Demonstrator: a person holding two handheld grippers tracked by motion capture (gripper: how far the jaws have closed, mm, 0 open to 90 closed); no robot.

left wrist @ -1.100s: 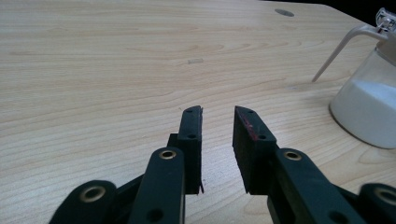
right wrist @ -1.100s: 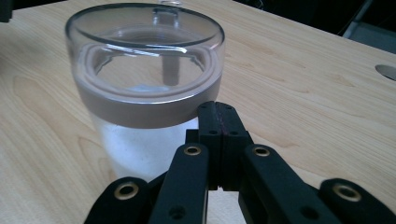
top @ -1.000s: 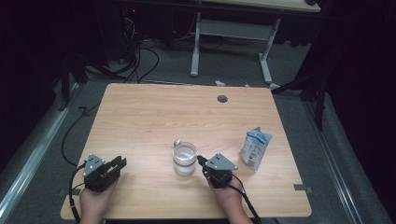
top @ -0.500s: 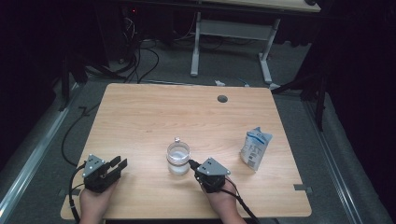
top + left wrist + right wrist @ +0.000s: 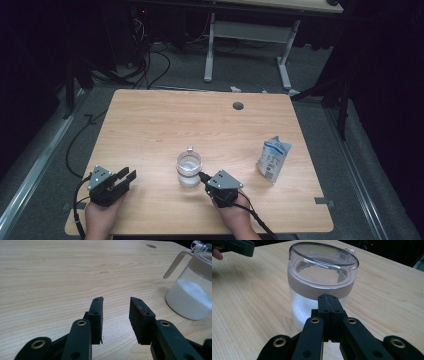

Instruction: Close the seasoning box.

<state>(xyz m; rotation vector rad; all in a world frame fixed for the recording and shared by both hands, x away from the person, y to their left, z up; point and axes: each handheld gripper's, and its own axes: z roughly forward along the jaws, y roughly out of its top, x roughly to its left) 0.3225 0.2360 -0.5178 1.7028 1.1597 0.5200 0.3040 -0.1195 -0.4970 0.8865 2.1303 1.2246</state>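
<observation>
Jar (image 5: 189, 169) with white powder sits near the middle of the bench's front half, lid on, spout and handle pointing toward the far edge. My right tongs (image 5: 204, 176) are pressed together, nothing between them, tips right at the jar's tan collar on its near-right side; in the right gripper view they look to be touching or just short of the wall, can't tell which. Left tongs (image 5: 126, 175) sit near the front-left corner, well apart from the jar, partly spread and have just been opening, nothing in the gap (image 5: 116, 312). Blue-and-white pouch (image 5: 273, 158) stands toward the right edge, untouched. My read: early stage. Jar is positioned, but no grip on it yet, lid unopened, pouch not picked up. Left to do: grab jar, open lid, handle pouch.
</observation>
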